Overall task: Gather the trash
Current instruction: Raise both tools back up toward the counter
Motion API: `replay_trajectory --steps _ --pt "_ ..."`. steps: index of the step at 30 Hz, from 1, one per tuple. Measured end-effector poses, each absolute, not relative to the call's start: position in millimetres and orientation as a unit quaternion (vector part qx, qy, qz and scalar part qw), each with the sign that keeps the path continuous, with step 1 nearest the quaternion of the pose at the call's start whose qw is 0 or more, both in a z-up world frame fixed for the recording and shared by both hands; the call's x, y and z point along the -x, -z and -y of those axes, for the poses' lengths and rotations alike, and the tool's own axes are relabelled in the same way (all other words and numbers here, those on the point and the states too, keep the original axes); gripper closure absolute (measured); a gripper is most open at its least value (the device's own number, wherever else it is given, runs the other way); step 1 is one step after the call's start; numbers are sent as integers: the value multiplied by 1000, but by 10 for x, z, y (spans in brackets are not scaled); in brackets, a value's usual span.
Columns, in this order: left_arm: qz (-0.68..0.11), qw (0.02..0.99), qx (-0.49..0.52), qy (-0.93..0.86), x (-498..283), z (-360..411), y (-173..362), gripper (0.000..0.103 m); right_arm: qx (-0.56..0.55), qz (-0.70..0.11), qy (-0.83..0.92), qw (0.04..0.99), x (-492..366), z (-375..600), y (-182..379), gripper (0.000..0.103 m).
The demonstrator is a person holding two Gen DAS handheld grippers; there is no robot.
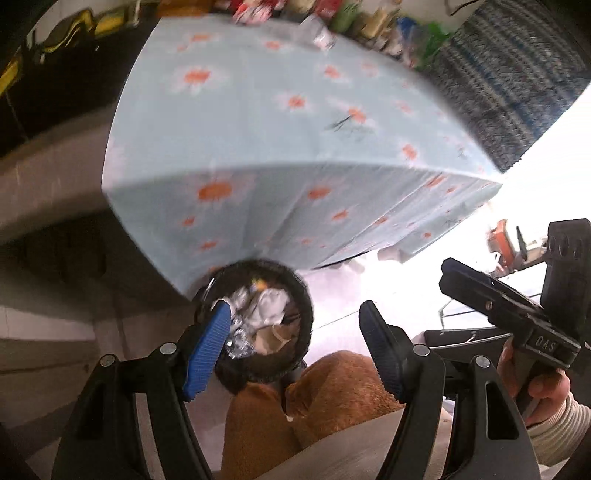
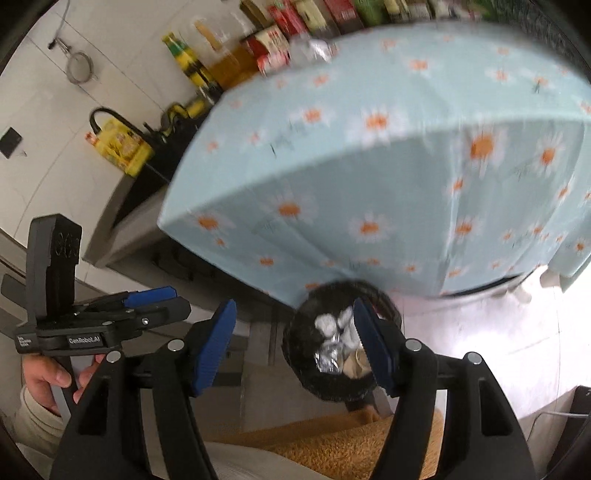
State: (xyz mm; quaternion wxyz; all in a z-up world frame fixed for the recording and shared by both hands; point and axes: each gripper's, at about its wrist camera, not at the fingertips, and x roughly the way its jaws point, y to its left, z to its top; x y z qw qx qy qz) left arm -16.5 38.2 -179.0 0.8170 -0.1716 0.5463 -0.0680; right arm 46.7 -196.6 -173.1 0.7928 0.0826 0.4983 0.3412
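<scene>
A black round bin stands on the floor at the foot of the table, with crumpled foil and paper inside. My left gripper hangs above it, open, with nothing between its blue pads. From the right wrist view, the bin and its foil and paper lie below my right gripper, which is also open and empty. A crumpled silvery wrapper lies at the table's far edge, in front of the row of packets; it appears in the right wrist view too as the wrapper.
The table has a light blue daisy cloth that hangs down its front. Packets and bottles line its far side. A dark counter with yellow items stands to the left. Brown fleecy fabric is just below the grippers.
</scene>
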Motion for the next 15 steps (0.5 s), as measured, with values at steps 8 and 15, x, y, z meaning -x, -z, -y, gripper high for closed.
replay_trajectory --steps 8,15 --pt "-488 854 168 68 107 -459 1356 33 -100 -455 -367 805 -714 1927 1182 17" --pt "-431 883 182 42 68 -671 922 33 -41 -411 -395 820 -1042 1744 679 16"
